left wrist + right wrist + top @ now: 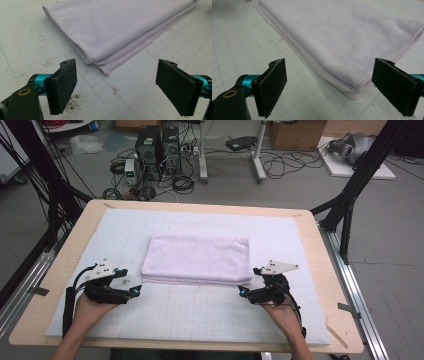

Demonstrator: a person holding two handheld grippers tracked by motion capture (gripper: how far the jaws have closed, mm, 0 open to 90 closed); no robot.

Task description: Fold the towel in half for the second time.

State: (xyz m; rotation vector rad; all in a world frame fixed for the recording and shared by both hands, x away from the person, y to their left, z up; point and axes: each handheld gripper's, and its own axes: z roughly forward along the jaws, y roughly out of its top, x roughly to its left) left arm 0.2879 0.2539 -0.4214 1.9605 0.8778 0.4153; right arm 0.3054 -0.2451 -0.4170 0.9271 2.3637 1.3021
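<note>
A folded pale lilac towel [197, 258] lies flat in the middle of the white gridded mat [200, 310]. My left gripper [131, 282] rests low on the mat just off the towel's near left corner, jaws wide apart and empty. In the left gripper view that corner [106, 70] lies just ahead, between the two pads [63, 85]. My right gripper [248, 281] sits by the near right corner, also open and empty. In the right gripper view the towel's corner [353, 92] lies between the pads [273, 85], nearer the right one.
The mat covers a wooden table [320, 250]. Beyond the far edge the floor holds computer towers [157, 147], tangled cables and a cardboard box [297, 134]. Black frame struts [350, 200] stand at both sides. A small dirt smudge [73, 101] marks the mat near my left gripper.
</note>
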